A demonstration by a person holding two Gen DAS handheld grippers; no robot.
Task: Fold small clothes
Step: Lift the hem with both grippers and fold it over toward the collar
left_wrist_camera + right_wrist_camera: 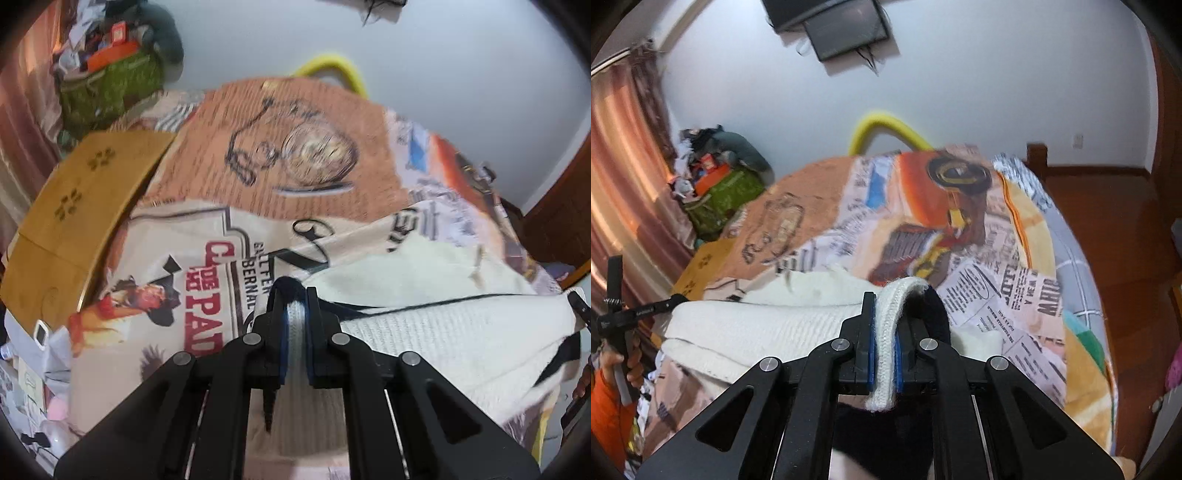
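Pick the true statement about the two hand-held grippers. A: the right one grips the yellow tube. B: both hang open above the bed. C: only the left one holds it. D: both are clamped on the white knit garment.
D: the left hand-held gripper and the right hand-held gripper each have their pads pinched on an edge of the white knit garment.

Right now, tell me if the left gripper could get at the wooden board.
Probably not yet: the left gripper is shut on the white knit garment. The board lies bare on top, off to its left.
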